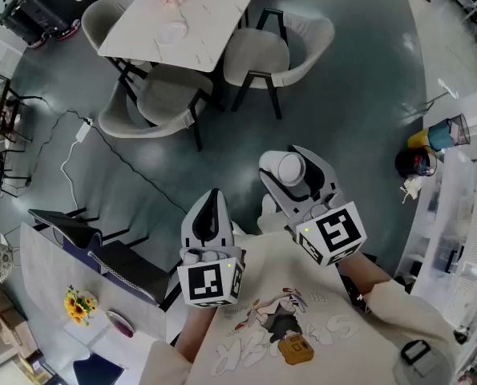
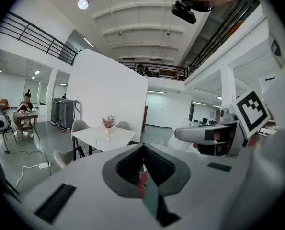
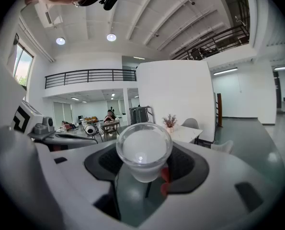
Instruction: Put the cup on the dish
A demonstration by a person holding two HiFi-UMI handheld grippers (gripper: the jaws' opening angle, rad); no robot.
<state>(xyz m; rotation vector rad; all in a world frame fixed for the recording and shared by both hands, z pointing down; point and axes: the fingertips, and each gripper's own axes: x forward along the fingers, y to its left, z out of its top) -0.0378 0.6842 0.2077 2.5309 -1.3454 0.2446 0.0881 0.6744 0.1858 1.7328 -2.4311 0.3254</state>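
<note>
The right gripper (image 1: 291, 169) holds the cup (image 3: 143, 150) (a clear one) tight between its wide jaws, up in the air; the left gripper (image 2: 143, 151) is pinched shut, empty; a white table (image 1: 186, 22) stands far off.

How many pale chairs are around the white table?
3: one chair left of the table, one at its near side, one on its right. A fourth may be hidden at the picture's top edge.
</note>
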